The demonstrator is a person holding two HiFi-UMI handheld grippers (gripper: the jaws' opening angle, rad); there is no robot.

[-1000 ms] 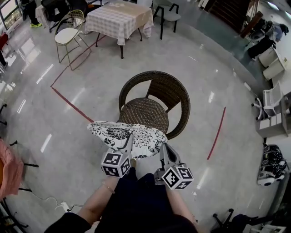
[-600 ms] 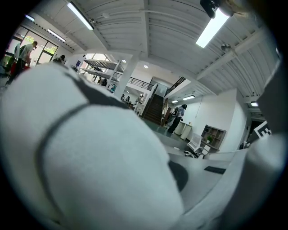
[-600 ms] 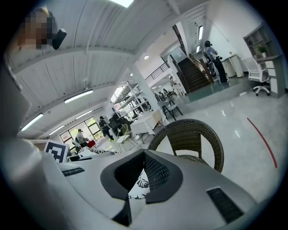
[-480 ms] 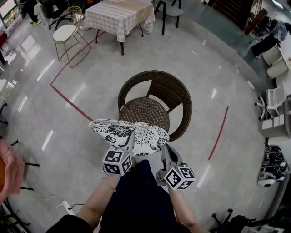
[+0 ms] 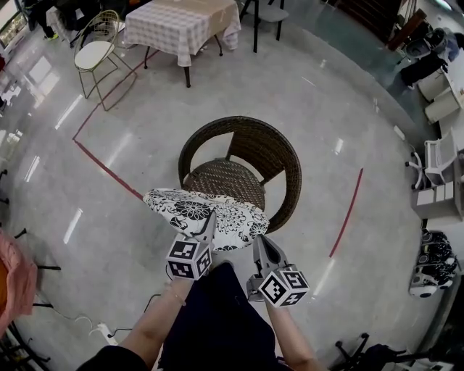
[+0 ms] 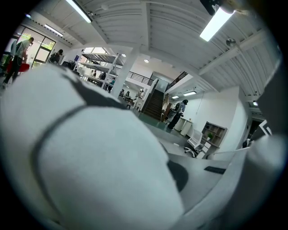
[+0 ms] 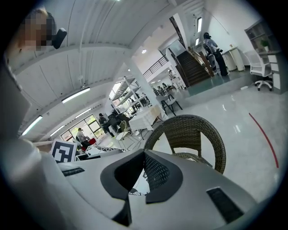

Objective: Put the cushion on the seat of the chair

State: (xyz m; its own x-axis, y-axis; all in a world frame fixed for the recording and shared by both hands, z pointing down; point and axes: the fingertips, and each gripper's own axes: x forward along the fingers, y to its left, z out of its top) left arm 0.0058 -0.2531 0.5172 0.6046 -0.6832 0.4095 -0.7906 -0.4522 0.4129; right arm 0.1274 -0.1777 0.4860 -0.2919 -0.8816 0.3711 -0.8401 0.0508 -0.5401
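Observation:
A black-and-white floral cushion (image 5: 196, 210) hangs flat in front of the brown wicker chair (image 5: 246, 145), its far edge over the front of the woven seat (image 5: 221, 177). My left gripper (image 5: 209, 219) is shut on the cushion's near edge. In the left gripper view the blurred cushion (image 6: 90, 157) fills the lower frame and hides the jaws. My right gripper (image 5: 255, 239) is at the cushion's near right corner. In the right gripper view it (image 7: 144, 152) is shut, tips meeting with nothing between them. The chair (image 7: 193, 130) stands beyond, and the cushion (image 7: 96, 150) shows at the left.
A table with a checked cloth (image 5: 181, 22) and a gold wire chair (image 5: 94, 54) stand at the back left. Red tape lines (image 5: 105, 167) mark the glossy floor. Office chairs and equipment (image 5: 435, 167) crowd the right side. A cable and power strip (image 5: 101, 332) lie near left.
Both grippers and the cushion have eased forward and slightly down toward the chair seat. The left grip on the cushion is unchanged.

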